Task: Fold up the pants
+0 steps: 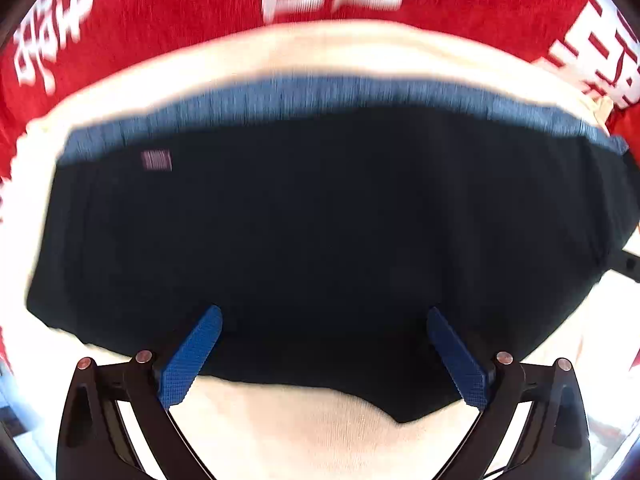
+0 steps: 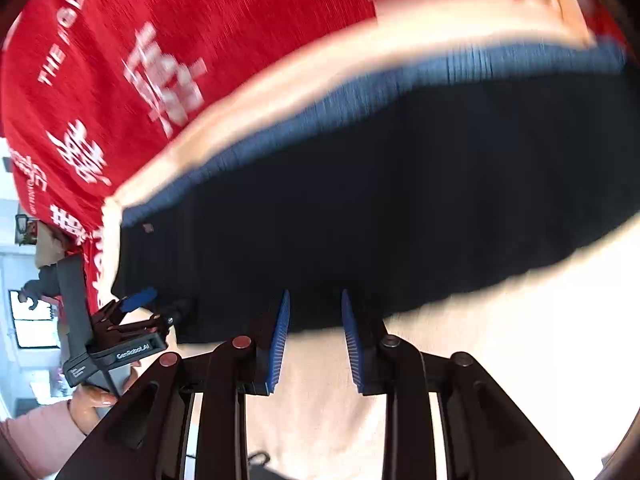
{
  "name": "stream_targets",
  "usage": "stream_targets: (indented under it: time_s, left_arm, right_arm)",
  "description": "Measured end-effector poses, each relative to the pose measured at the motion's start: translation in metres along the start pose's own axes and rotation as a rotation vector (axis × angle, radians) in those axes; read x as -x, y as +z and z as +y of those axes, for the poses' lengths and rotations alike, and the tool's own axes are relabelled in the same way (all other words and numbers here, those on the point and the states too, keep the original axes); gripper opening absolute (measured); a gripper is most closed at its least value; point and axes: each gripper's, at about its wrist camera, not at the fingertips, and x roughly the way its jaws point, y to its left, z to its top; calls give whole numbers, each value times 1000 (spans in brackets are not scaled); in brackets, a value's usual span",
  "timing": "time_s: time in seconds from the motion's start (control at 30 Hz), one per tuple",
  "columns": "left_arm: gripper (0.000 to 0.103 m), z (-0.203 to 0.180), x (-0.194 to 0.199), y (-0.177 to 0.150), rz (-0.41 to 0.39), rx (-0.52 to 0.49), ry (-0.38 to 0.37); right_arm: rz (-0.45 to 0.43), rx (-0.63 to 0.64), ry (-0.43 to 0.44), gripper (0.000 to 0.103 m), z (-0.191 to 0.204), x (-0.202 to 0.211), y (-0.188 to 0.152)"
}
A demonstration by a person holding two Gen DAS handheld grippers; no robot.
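The black pants lie flat on a cream cloth. Their blue waistband runs along the far side, and a small pink label shows near the left end. My left gripper points down over the pants' near edge. It is open wide, with only flat cloth under its blue pads. In the right wrist view the same pants stretch away to the right. My right gripper hovers at their near edge, its jaws a narrow gap apart with nothing pinched. The left gripper shows at the pants' left end.
A red cloth with white characters lies under and beyond the cream cloth. A person's hand and pink sleeve hold the left tool at lower left. Room furniture shows past the table's left edge.
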Motion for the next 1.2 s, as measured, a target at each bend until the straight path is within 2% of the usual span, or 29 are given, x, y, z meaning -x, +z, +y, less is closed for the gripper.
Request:
stream_targets:
  time_s: [0.1, 0.23, 0.33, 0.4, 0.57, 0.6, 0.7, 0.77, 0.83, 0.93, 1.0, 1.03, 1.07, 1.17, 1.2]
  left_arm:
    - [103, -8, 6, 43, -87, -19, -1]
    - [103, -33, -20, 84, -106, -30, 29]
    - [103, -45, -45, 94, -89, -24, 76]
    - [103, -42, -48, 97, -127, 32, 53]
    - [103, -17, -57, 114, -126, 59, 82]
    - [103, -6, -62, 128, -124, 55, 94]
    - [103, -3, -57, 150, -106, 67, 124]
    - [103, 4, -60, 155, -97, 72, 152]
    - [103, 8, -63, 153, -82, 79, 153]
    - [103, 13, -65, 158, -72, 95, 152]
    - [103, 29, -65, 162, -69, 93, 171]
    - [103, 30, -62, 164, -42, 140, 194]
    - [103, 28, -57, 163, -52, 137, 182]
    - [103, 13, -50, 157, -69, 72, 168]
    - [103, 4, -52, 152, -63, 51, 173]
  right_arm:
    - [-31, 27, -13, 30, -1, 0, 40]
    - [-41, 60, -85, 30, -14, -13, 80]
    - [-27, 30, -87, 28, -35, -26, 100]
    - [-30, 31, -75, 25, -45, -36, 113]
    - [-69, 49, -105, 24, -54, -43, 148]
    - [-77, 33, -105, 27, -58, -36, 150]
    - [-138, 27, -132, 27, -67, -2, 147]
    - [-148, 37, -190, 28, -82, 15, 137]
    - [-114, 11, -308, 28, -107, 23, 125]
    - [-153, -81, -327, 28, -138, 56, 103]
    - [-189, -103, -400, 28, -151, 78, 88]
    - [-200, -115, -418, 28, -156, 83, 83]
    - [-200, -126, -430, 28, -163, 86, 81]
    - [-152, -178, -485, 27, -197, 80, 77]
    - [-163, -179, -485, 27, -207, 77, 77]
